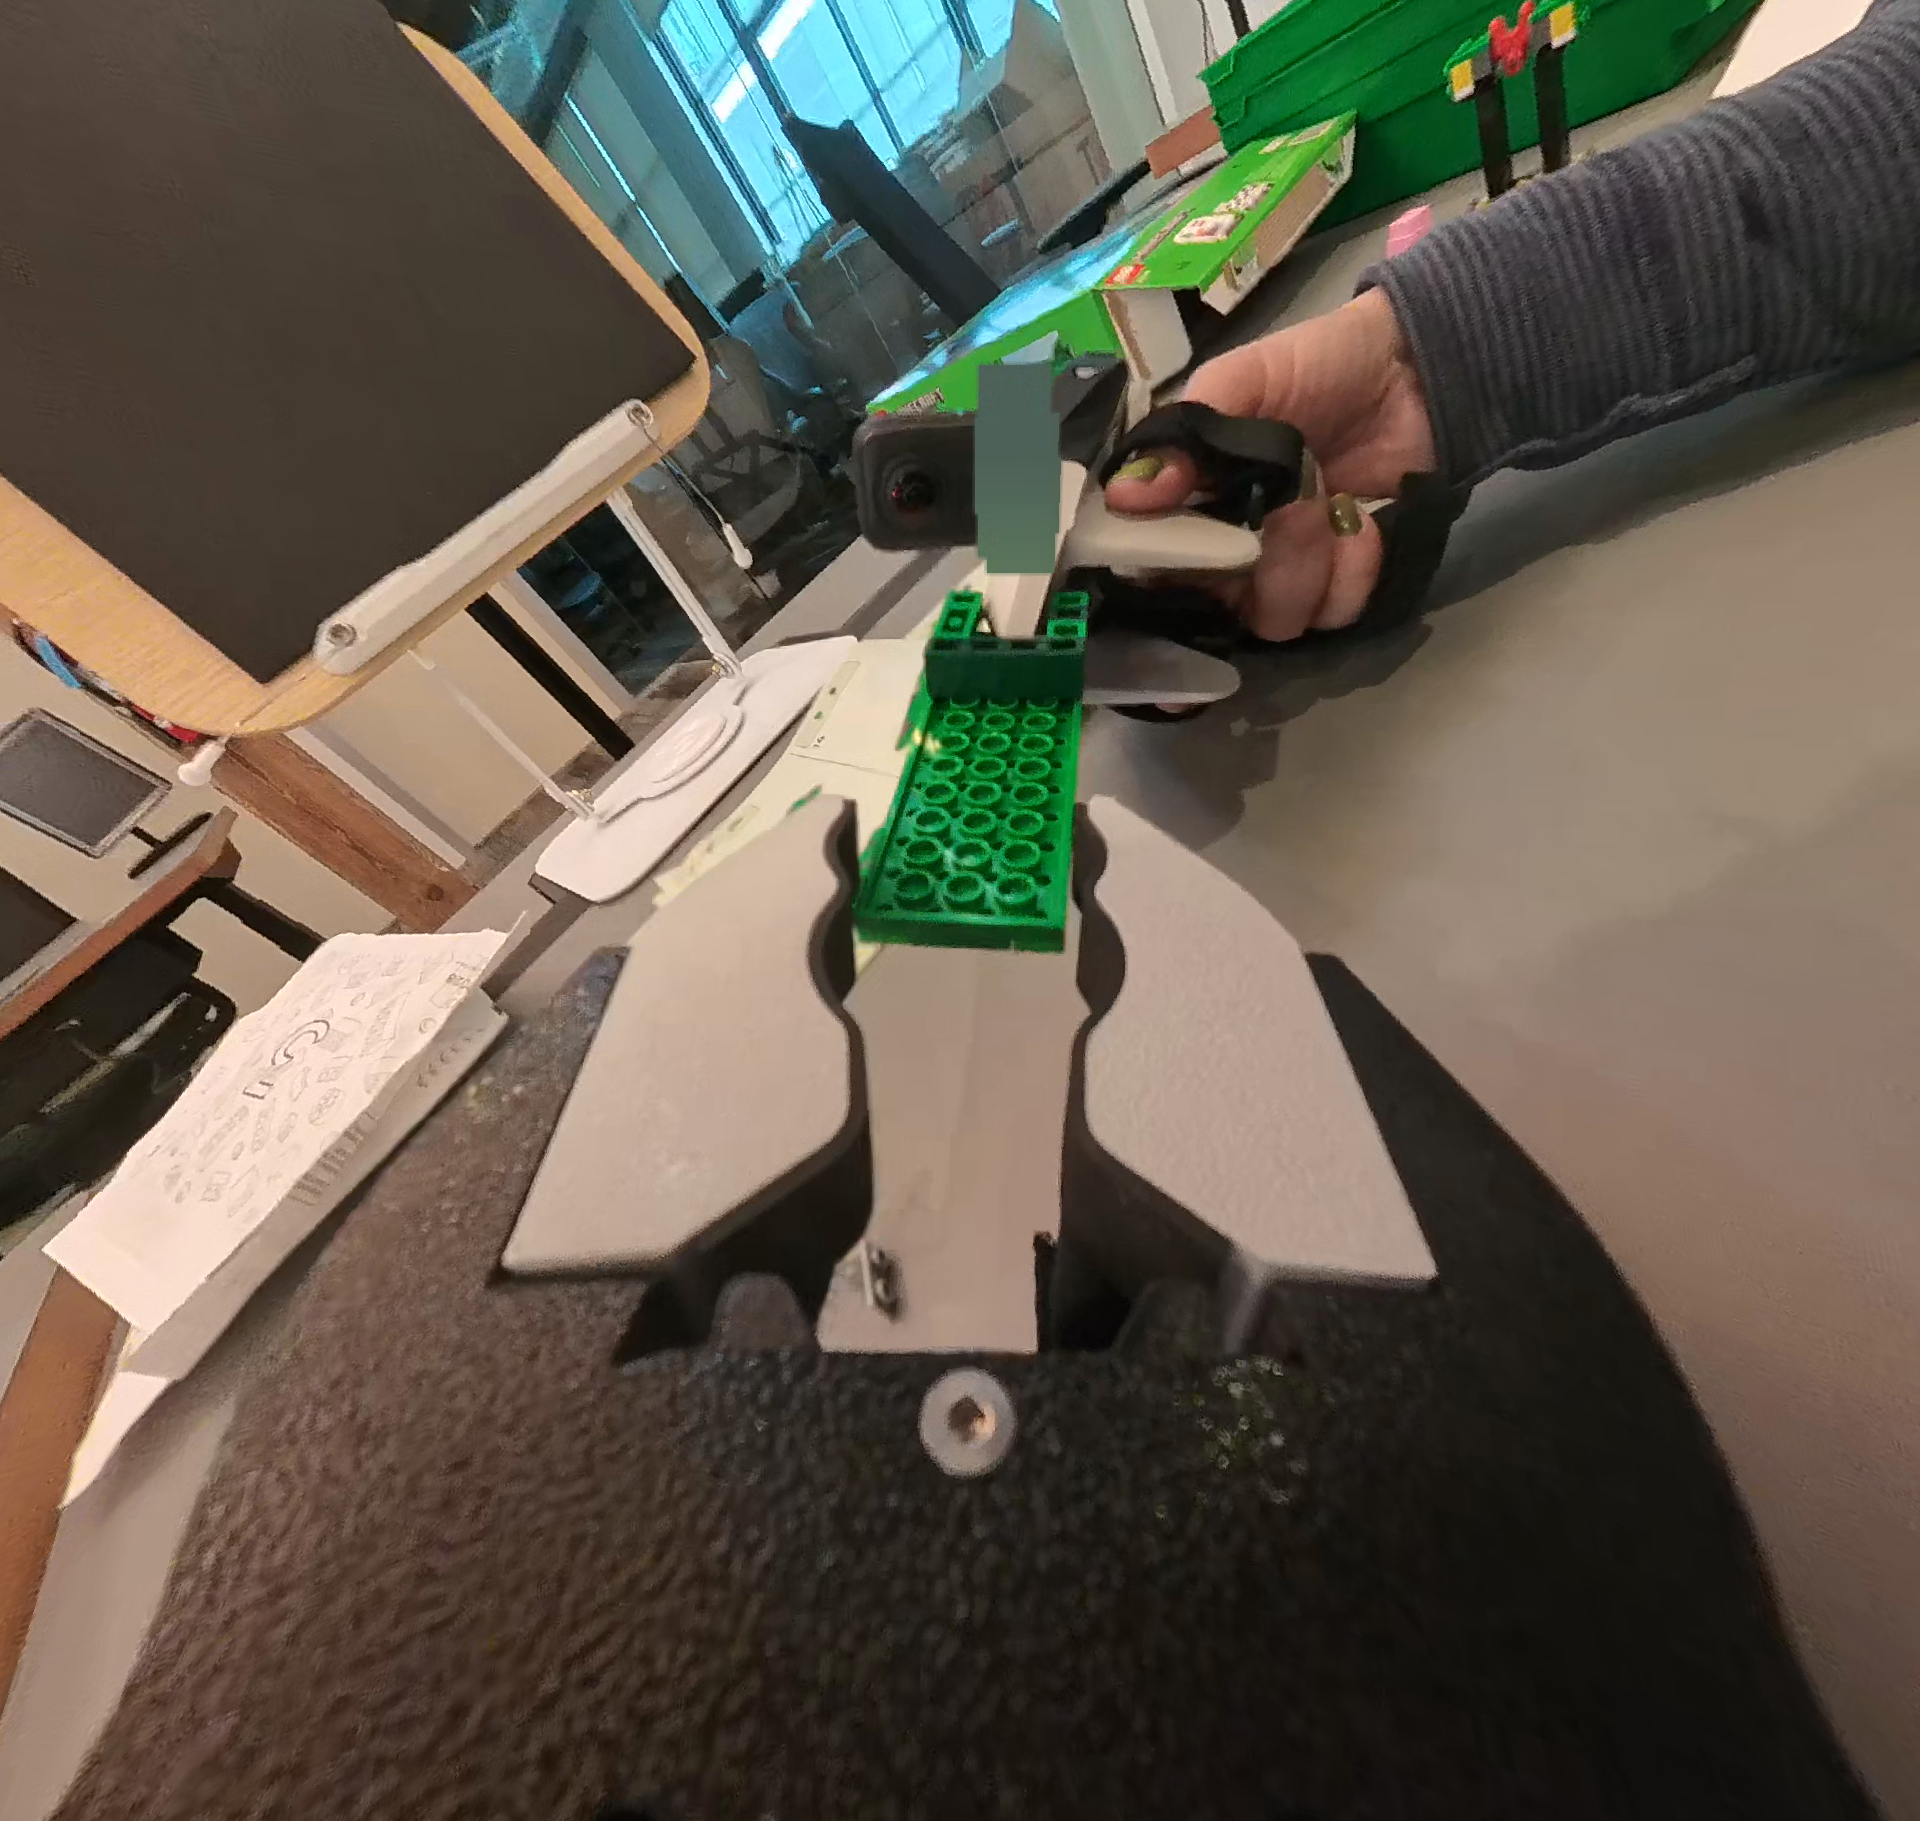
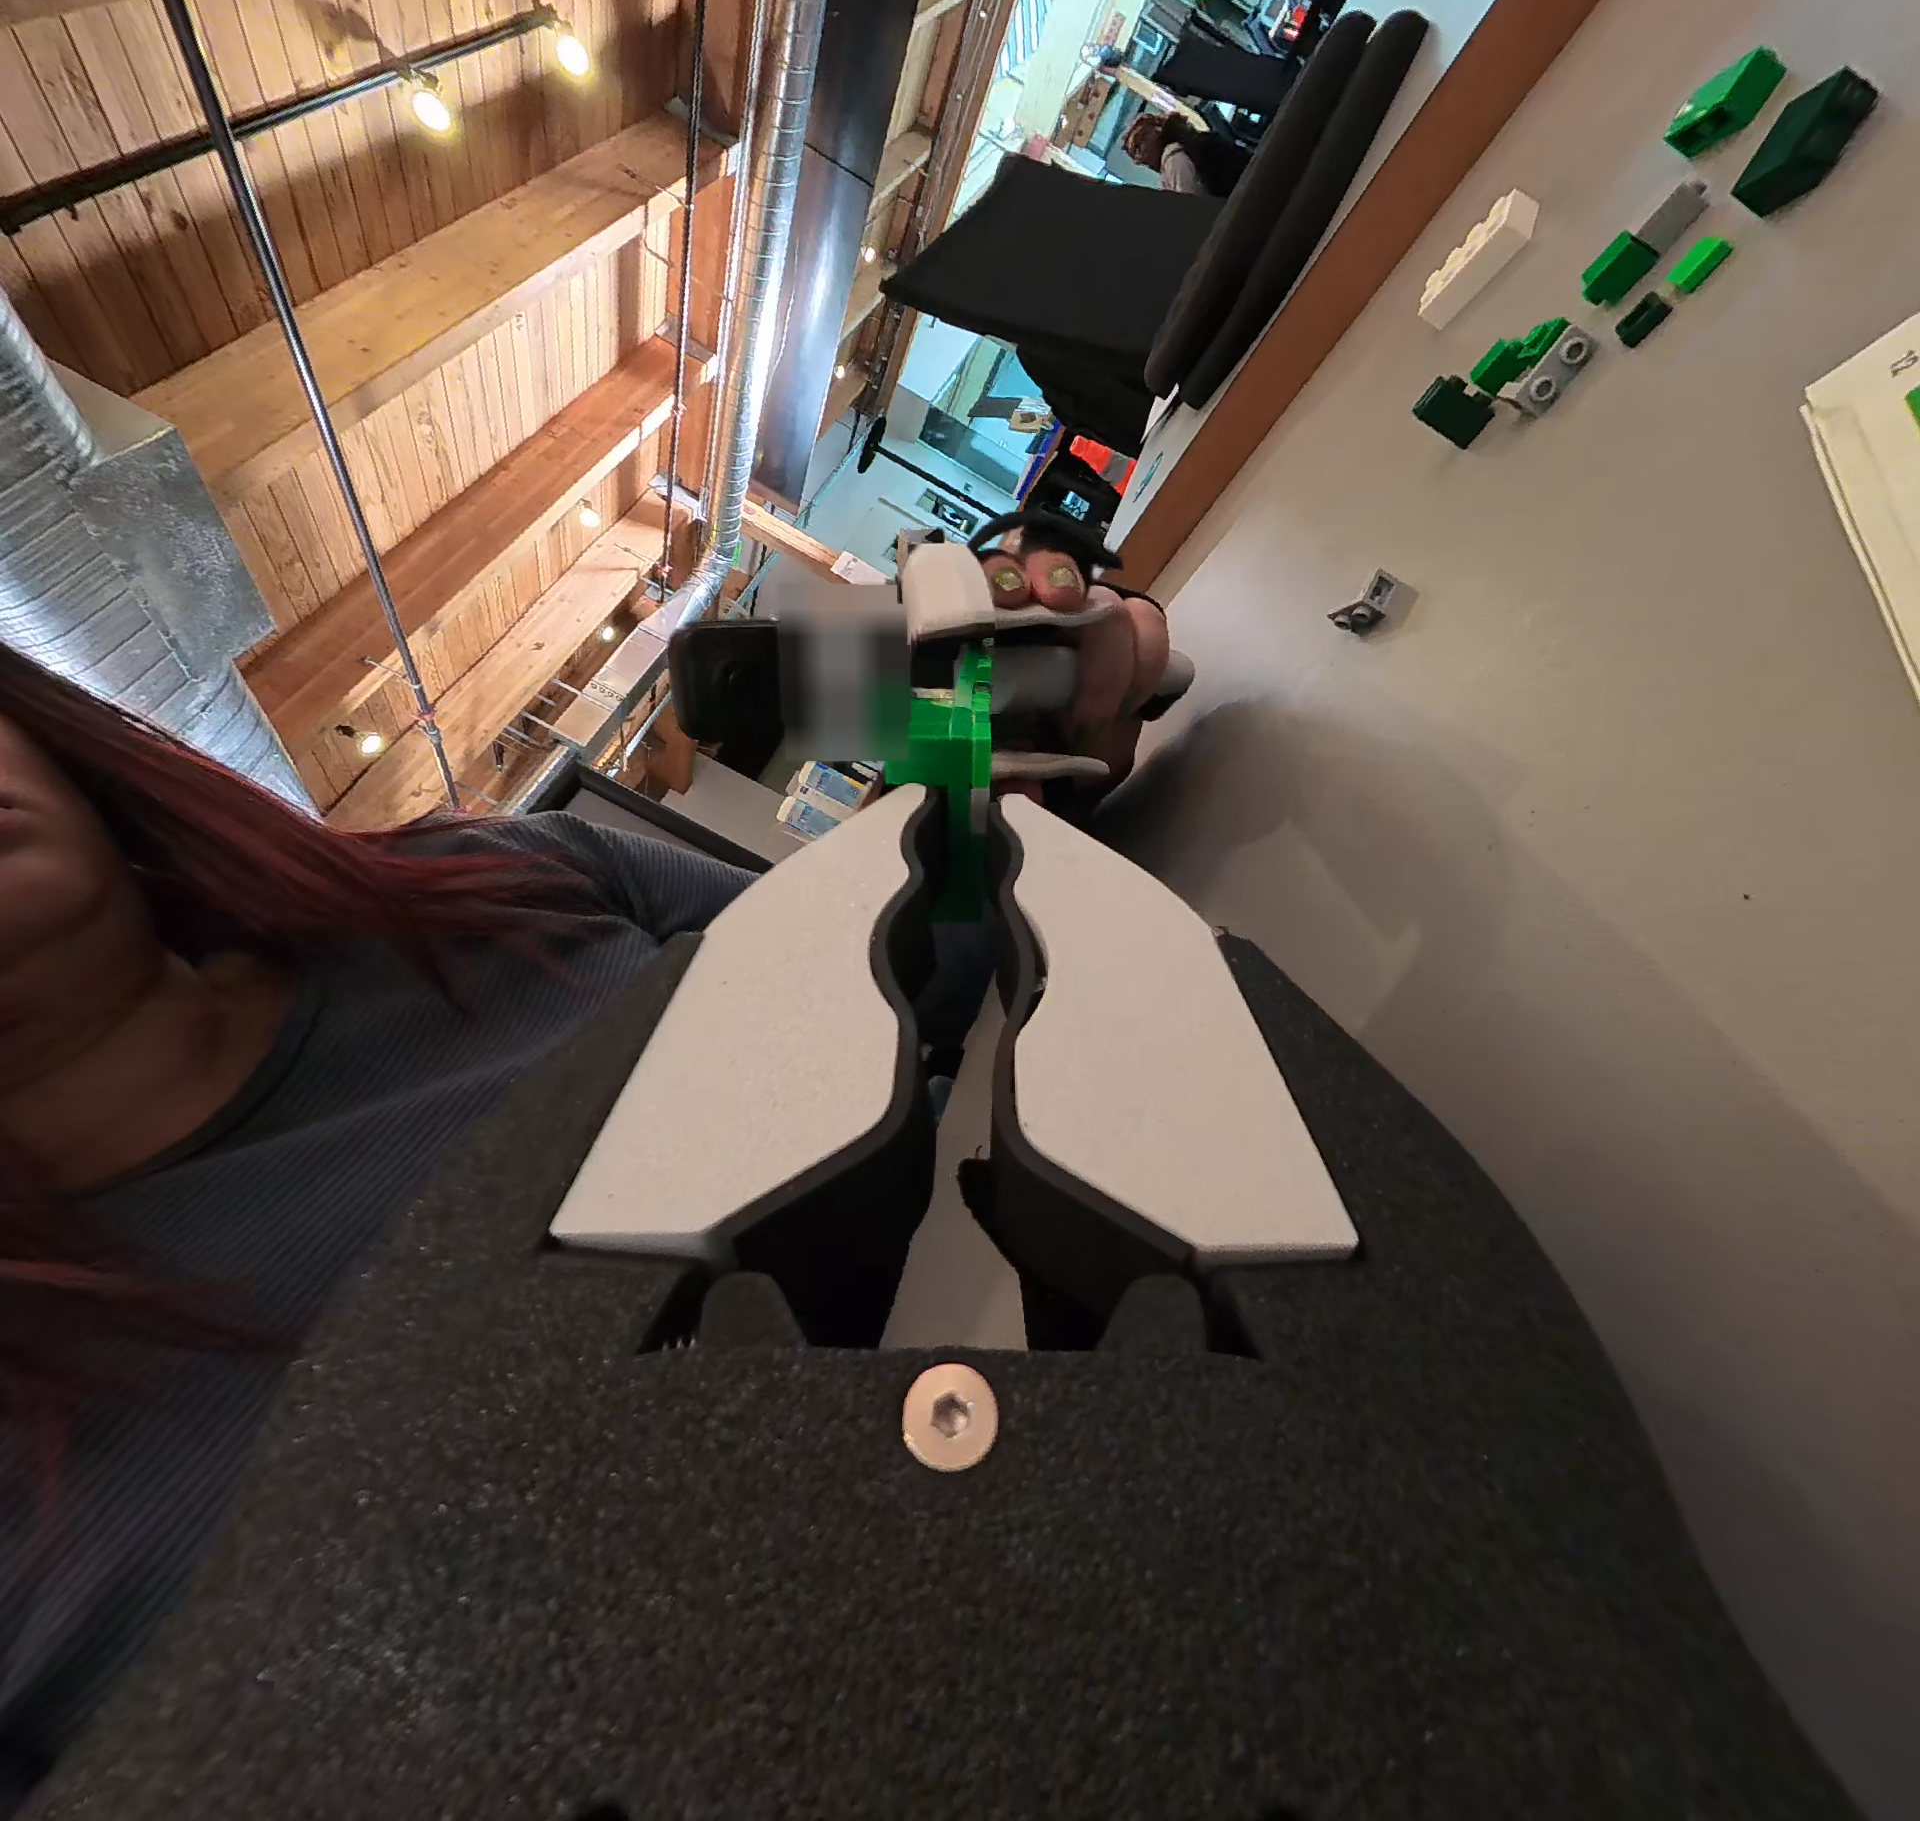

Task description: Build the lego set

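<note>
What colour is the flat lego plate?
Bright green plate, seen best in the left wrist view.

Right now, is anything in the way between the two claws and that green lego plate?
Nothing visible. The left claw already grips the green plate at one end, and the right claw grips the opposite end, where dark green bricks sit.

Right tongs clamped edge-on on green plate, loose bricks on grey table beyond
</note>
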